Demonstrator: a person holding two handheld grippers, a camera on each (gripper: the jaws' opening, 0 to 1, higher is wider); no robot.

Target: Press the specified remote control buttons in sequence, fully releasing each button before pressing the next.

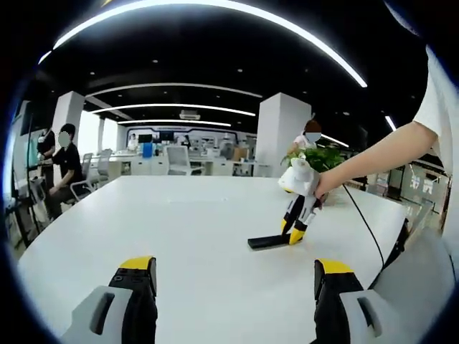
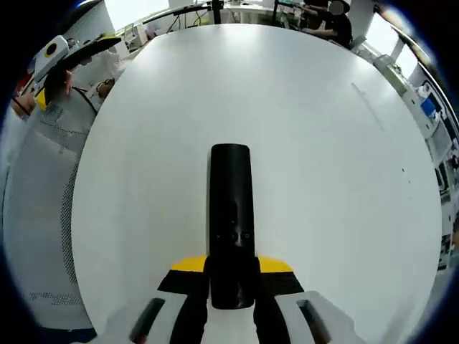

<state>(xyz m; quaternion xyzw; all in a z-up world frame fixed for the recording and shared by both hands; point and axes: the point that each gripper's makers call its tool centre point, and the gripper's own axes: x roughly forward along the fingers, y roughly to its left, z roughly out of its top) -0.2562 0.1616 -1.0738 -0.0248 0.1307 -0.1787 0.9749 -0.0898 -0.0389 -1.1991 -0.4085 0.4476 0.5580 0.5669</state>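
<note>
Black remote control (image 2: 231,222) lying flat on the white table (image 2: 323,158), long axis running straight away from the right claw (image 2: 231,276), near end gripped between its yellow-tipped jaws. In the left gripper view, same remote (image 1: 271,241) seen well out on the table, right claw (image 1: 295,231) slanting down onto its end, a person's hand (image 1: 315,185) on the handle above. Buttons too small and dark to tell apart; only faint marks around mid-body. Left claw (image 1: 233,276) low at the near table edge, jaws wide apart, holding nothing, well apart from the remote. Likely step: steadying the remote before a press. Best done by keeping the right claw's hold firm and the remote flat, bringing one left jaw tip down squarely on the named button, lifting fully clear before the next. Risk: remote tipping or sliding under an off-centre push. Beyond the table, office desks, chairs, a green plant (image 1: 324,156), seated people.
</note>
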